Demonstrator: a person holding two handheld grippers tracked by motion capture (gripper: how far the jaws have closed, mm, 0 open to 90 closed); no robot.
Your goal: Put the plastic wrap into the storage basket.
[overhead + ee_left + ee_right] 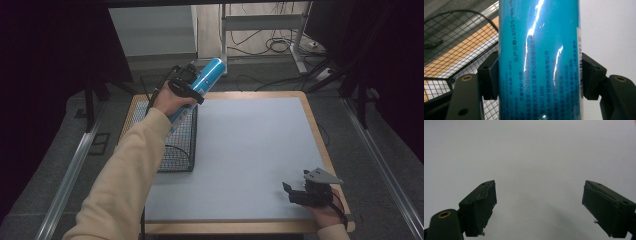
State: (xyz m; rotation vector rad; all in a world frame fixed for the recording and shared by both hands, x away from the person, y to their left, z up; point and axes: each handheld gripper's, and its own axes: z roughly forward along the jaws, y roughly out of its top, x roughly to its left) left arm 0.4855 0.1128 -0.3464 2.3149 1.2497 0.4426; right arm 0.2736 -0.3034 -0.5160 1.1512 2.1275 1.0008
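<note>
Two hand-held grippers up: left hand-held gripper (pixel 192 82) clamped on blue can (pixel 206 77) above wire basket (pixel 177 150). Right hand-held gripper (pixel 539 205) gaping wide, low over pale grey worktop (pixel 250 150). Dark room, cables on floor (pixel 270 47) beyond.

Wooden-edged table (pixel 314 131), grey mat (pixel 245 155), black wire basket (pixel 181 145) on top

I count one blue can (pixel 206 79), one wire basket (pixel 181 145), one table (pixel 260 145), and my two grippers, left (pixel 186 80) and right (pixel 300 192).
</note>
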